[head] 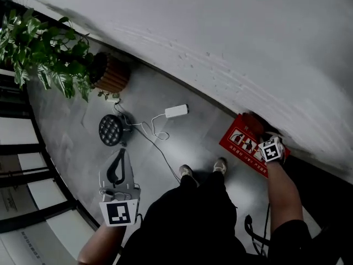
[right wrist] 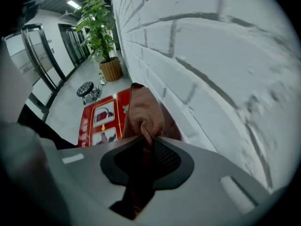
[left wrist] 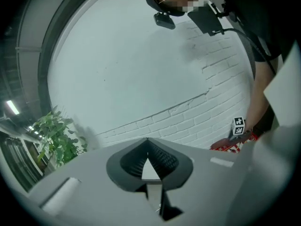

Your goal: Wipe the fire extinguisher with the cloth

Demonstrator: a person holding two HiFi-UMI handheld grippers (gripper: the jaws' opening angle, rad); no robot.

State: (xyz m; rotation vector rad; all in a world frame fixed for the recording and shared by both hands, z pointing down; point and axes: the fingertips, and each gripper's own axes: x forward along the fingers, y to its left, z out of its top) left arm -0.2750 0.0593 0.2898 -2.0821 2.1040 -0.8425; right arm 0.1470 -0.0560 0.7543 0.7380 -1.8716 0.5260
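While the left gripper point(left wrist: 149, 160) hangs off to the left with its jaws together on nothing, the right gripper point(right wrist: 149, 142) is clamped on a reddish-brown cloth point(right wrist: 143, 113) that bunches out past its jaw tips. That cloth sits close against the white brick wall point(right wrist: 211, 55), at the right edge of the red fire extinguisher box point(right wrist: 99, 121) on the floor.

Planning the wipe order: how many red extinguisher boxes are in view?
1: the red box sits against the brick wall, beside the right gripper and its cloth. Others may be hidden.
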